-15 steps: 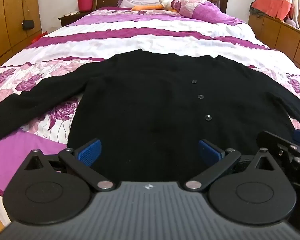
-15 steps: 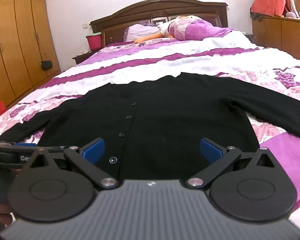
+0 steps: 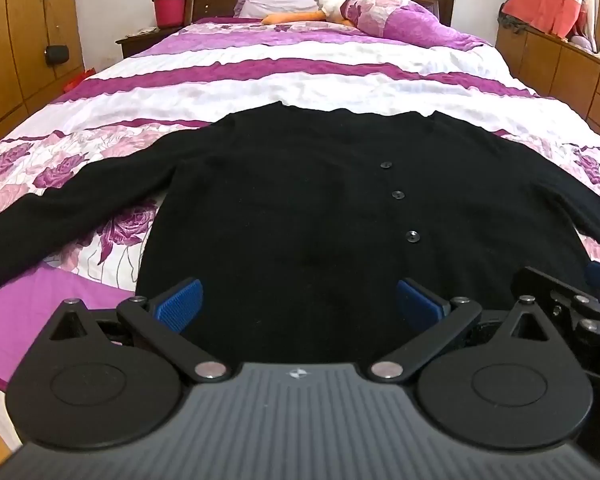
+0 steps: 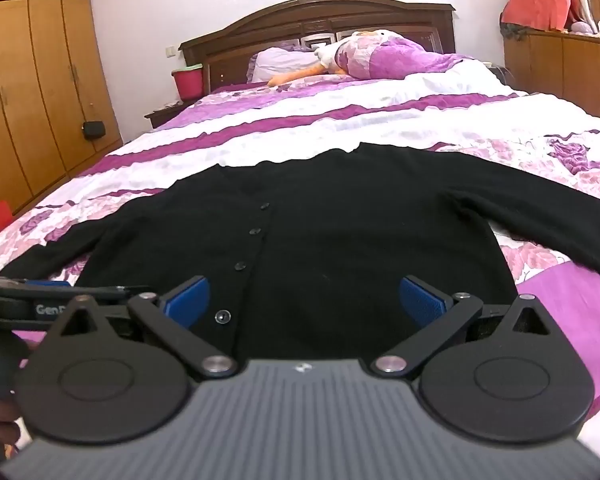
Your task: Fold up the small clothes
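A black buttoned cardigan (image 3: 300, 200) lies flat on the bed, front up, both sleeves spread out to the sides. Its hem is nearest me. My left gripper (image 3: 300, 300) hovers over the hem's left half, wide open, nothing between its blue pads (image 3: 180, 300). In the right wrist view the same cardigan (image 4: 340, 232) fills the middle. Over the hem's right half my right gripper (image 4: 306, 298) stands wide open and empty. Each gripper shows at the edge of the other's view.
The bed (image 3: 300, 68) has a purple, white and floral cover. Pillows and a plush duck (image 3: 340, 4) lie at the headboard. A red bucket (image 3: 169, 10) stands on a nightstand. Wooden wardrobes (image 4: 28, 92) line the left, low cabinets (image 3: 560, 64) the right.
Both views have tipped down and drawn slightly closer to the cardigan's hem. The cardigan has not moved and both grippers stay open.
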Available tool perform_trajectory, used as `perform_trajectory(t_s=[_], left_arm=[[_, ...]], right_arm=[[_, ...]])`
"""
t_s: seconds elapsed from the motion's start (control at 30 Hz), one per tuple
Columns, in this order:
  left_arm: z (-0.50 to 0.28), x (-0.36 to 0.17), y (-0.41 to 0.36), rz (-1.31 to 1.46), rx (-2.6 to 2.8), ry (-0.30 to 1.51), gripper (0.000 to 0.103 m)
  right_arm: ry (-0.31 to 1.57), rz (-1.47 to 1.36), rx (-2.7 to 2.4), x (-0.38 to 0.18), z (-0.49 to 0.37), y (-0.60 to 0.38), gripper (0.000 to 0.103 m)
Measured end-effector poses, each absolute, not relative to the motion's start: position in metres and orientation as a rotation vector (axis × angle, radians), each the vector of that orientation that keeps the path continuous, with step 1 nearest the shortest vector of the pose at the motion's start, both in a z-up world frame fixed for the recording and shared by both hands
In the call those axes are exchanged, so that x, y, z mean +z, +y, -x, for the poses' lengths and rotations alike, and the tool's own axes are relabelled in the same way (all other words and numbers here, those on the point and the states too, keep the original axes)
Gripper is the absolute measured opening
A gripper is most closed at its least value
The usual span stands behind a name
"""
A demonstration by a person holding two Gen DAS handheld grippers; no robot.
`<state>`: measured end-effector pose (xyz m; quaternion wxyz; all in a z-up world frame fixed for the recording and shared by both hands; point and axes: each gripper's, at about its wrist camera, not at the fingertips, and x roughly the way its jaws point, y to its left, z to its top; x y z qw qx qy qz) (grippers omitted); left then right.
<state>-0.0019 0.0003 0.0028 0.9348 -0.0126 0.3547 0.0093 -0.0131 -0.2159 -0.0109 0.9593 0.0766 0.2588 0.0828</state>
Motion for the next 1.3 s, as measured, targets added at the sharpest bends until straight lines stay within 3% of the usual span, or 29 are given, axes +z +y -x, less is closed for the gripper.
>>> perform_trajectory(t_s=[1.3], left_arm=[[0.005,0.007,-0.012,0.0,0.01,0.725,0.103]], right_arm=[[0.528,-0.155,0.168,-0.013,0.014,-0.215,0.103]])
